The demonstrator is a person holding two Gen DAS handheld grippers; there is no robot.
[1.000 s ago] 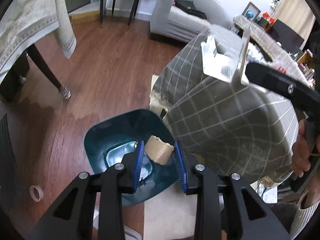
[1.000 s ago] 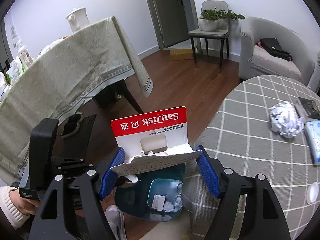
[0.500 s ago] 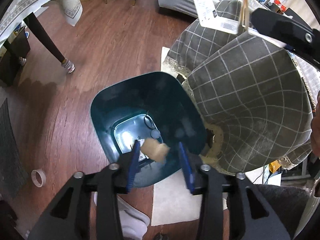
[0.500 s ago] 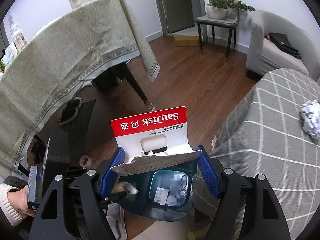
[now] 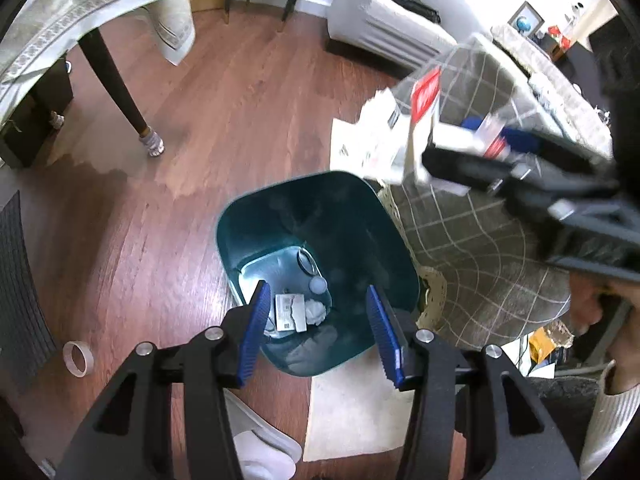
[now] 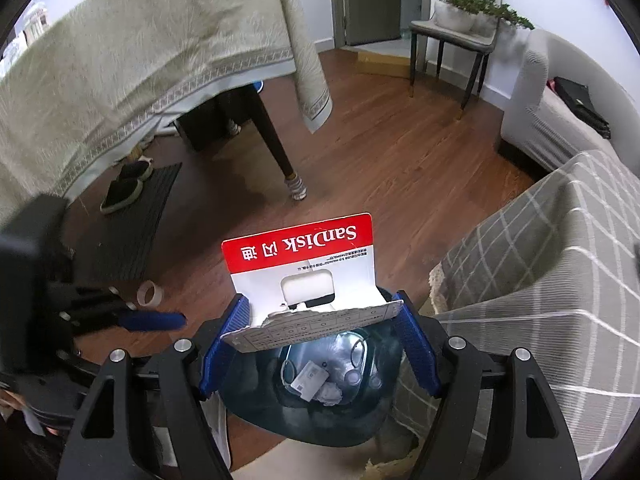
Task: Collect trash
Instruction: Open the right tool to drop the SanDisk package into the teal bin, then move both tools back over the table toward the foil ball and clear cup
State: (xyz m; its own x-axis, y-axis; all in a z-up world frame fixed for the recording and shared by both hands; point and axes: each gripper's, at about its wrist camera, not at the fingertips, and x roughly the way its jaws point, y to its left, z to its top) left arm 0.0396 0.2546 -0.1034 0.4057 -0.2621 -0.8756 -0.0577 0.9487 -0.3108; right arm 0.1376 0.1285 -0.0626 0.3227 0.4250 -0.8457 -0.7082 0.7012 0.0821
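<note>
My right claw (image 6: 320, 344) pinches a torn red-and-white SanDisk cardboard package (image 6: 306, 268) above the dark teal plastic waste bin (image 5: 320, 216); my left claw (image 5: 318, 330) is spread and holds nothing.

The package stands upright between the blue pads, red band with white lettering at its far end, a rounded cut-out window in its white panel, and a ragged flap folded toward the camera. The bin sits on the wooden floor (image 5: 224, 92) just beside the grey checked tablecloth (image 6: 560, 264). At its bottom lie a white labelled card (image 5: 290, 312) and crumpled white paper (image 5: 316, 310). A tape roll (image 5: 78, 358) lies on the floor nearby.
</note>
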